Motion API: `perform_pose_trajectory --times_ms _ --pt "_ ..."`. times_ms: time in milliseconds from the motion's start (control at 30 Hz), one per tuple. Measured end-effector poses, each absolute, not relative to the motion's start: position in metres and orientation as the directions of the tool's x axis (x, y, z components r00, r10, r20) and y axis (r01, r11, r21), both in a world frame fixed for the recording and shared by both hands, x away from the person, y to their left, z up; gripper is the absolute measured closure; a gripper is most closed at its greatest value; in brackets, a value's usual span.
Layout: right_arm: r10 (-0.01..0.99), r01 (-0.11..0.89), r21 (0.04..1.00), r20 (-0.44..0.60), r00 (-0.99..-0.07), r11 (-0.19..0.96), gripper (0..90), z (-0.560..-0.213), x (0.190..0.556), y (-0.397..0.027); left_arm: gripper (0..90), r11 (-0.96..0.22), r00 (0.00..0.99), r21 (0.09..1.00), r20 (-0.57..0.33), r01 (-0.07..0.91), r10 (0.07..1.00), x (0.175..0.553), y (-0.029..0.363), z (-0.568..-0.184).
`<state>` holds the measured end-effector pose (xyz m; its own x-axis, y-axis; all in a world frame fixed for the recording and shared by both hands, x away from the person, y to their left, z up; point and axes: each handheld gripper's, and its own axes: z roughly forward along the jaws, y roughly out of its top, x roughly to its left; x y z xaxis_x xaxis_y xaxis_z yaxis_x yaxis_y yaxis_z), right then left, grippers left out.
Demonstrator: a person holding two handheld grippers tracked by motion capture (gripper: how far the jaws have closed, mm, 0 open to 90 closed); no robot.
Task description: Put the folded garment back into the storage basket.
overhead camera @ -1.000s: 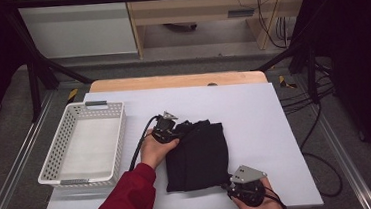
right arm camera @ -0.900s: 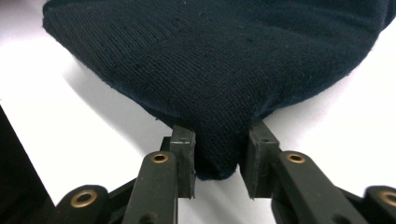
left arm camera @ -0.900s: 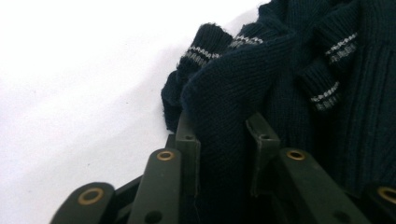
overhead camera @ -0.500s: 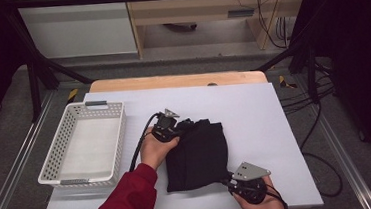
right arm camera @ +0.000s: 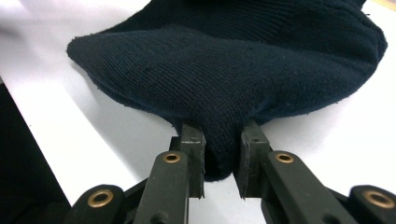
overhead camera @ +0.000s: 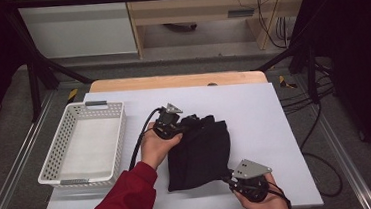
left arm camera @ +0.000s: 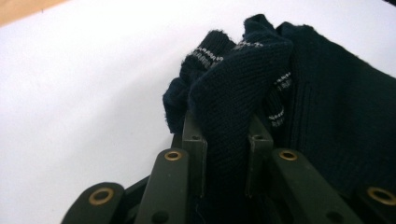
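A dark navy knit garment (overhead camera: 200, 153) lies folded on the white table top (overhead camera: 275, 122). My left gripper (overhead camera: 184, 127) is at its far left corner. In the left gripper view, that gripper (left arm camera: 227, 135) is shut on a bunched fold of the knit garment (left arm camera: 327, 107), near cuffs with thin white stripes; its jaws have just been closing on the cloth. My right gripper (overhead camera: 228, 177) is at the near right corner. In the right gripper view, that gripper (right arm camera: 223, 140) pinches the hem of the garment (right arm camera: 233, 70), and its jaws have just closed further on the hem.
A white plastic basket (overhead camera: 58, 164) stands at the table's left side. A wooden strip (overhead camera: 171, 81) runs along the far edge. Bare white surface lies right of the garment. Black cables (overhead camera: 320, 124) hang off the right edge.
Both grippers have risen a little with the garment's corners. The cloth at the left gripper is more bunched and lifted off the table.
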<state>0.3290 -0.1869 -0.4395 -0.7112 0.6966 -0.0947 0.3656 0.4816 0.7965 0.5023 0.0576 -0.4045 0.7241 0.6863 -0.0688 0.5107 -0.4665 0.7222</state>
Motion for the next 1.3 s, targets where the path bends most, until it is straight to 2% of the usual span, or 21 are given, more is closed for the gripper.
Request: perform_pose_trajectory --times_ms 700,833,1167,1300 --pt "0.664 0.310 0.842 -0.075 -0.744 0.442 76.2 -0.416 0.345 -0.163 75.9 -0.495 0.731 0.746 0.017 0.445 0.682 0.493 0.080 -0.350" --pt "0.659 0.323 0.853 -0.032 -0.751 0.409 76.2 -0.414 0.352 -0.152 75.9 -0.478 0.719 0.756 0.014 0.448 0.695 0.496 0.090 -0.342" --pt "0.638 0.283 0.862 -0.058 -0.768 0.420 76.2 -0.391 0.355 -0.130 75.9 -0.477 0.708 0.769 0.045 0.426 0.705 0.489 0.119 -0.317" --pt "0.611 0.274 0.869 -0.039 -0.791 0.412 76.2 -0.383 0.366 -0.112 75.8 -0.466 0.684 0.773 0.056 0.432 0.727 0.491 0.139 -0.309"
